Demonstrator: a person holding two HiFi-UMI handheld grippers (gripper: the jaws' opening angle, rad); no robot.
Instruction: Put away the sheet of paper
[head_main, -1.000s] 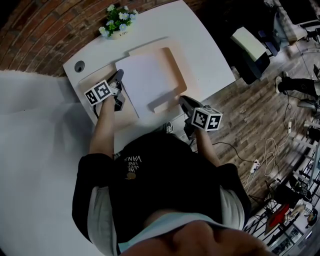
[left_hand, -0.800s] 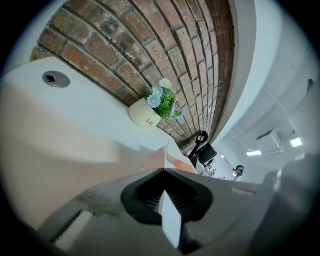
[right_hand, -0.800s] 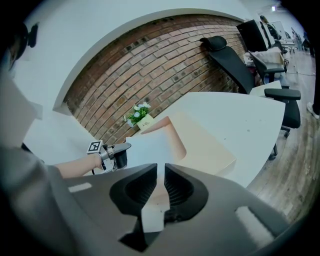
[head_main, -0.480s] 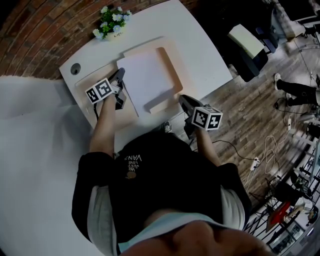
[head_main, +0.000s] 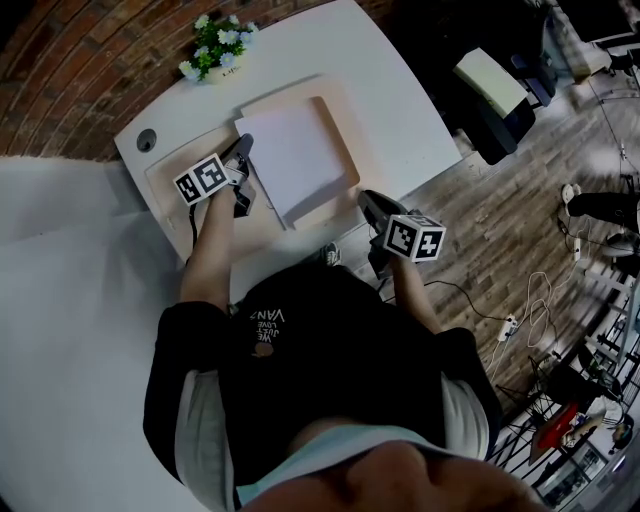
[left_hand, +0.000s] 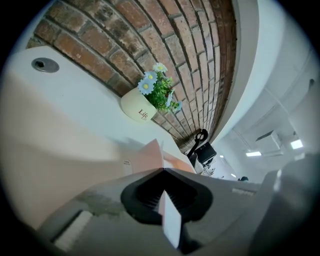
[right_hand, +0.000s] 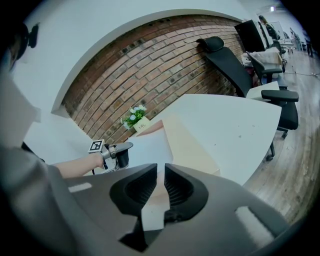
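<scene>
Sheet (head_main: 300, 160) slid into tray (head_main: 290, 95); pot (left_hand: 140, 110) reads "Life"

A white sheet of paper (head_main: 298, 160) lies flat in the beige tray (head_main: 346, 125).

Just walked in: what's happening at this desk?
A person works two handheld grippers at a white desk. The left gripper is shut on the edge of a sheet of paper lying in a beige holder. The right gripper hangs at the desk's near edge, jaws slightly apart, holding nothing.
</scene>
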